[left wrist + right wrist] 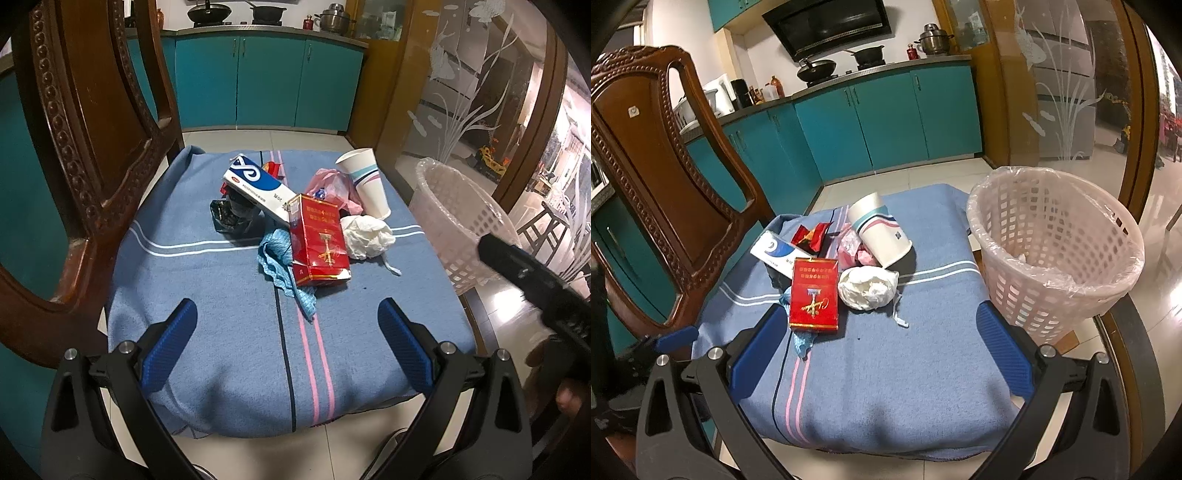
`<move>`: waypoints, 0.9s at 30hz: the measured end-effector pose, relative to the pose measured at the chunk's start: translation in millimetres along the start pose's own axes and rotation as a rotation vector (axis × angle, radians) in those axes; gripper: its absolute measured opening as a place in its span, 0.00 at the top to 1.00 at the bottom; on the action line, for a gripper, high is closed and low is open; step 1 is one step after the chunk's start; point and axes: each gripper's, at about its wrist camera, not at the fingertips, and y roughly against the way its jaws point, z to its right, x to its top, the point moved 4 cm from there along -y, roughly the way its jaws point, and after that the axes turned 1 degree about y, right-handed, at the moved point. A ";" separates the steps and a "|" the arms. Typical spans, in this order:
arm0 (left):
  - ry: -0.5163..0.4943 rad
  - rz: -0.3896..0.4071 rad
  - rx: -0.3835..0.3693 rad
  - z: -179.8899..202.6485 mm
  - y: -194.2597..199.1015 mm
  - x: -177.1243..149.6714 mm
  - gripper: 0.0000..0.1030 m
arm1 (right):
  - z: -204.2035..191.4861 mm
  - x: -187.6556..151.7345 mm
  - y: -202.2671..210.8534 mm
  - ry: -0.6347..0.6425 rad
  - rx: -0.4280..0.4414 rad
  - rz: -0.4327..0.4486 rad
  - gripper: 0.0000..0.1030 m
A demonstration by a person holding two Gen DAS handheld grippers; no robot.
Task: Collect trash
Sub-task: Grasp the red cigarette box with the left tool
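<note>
A pile of trash lies on a chair seat covered by a blue blanket [229, 325] [886, 369]. It holds a red cigarette box [319, 240] [813, 293], a crumpled white tissue [365, 236] [868, 288], a paper cup [364, 182] [879, 230] on its side, a blue-and-white box [256, 186] [774, 253], a pink plastic bag [332, 184] [851, 247], a black wrapper [229, 218], a blue cloth [280, 266] and a red wrapper [810, 236]. My left gripper [288, 317] is open and empty, short of the pile. My right gripper [879, 325] is open and empty near the tissue.
A pink lattice waste basket [458, 221] [1052, 251] with a clear liner stands on the floor right of the seat. The carved wooden chair back [92, 147] [653, 177] rises at the left. Teal kitchen cabinets [266, 77] and a glass door [472, 92] lie behind.
</note>
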 end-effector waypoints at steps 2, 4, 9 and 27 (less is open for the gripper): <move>0.008 -0.008 0.005 1.7 -9.6 2.2 0.05 | 2.7 3.0 -0.8 -0.013 -0.002 0.004 0.03; 0.013 -0.025 0.002 5.5 -21.2 5.8 0.05 | 5.0 5.6 -1.9 -0.024 -0.004 0.008 0.03; -0.040 -0.042 0.087 23.8 -64.3 18.4 0.05 | 12.9 8.5 -5.0 -0.047 -0.015 0.008 0.03; -0.092 -0.015 0.073 27.9 -47.8 36.2 0.41 | 16.2 0.9 -44.8 -0.008 -0.049 -0.093 0.03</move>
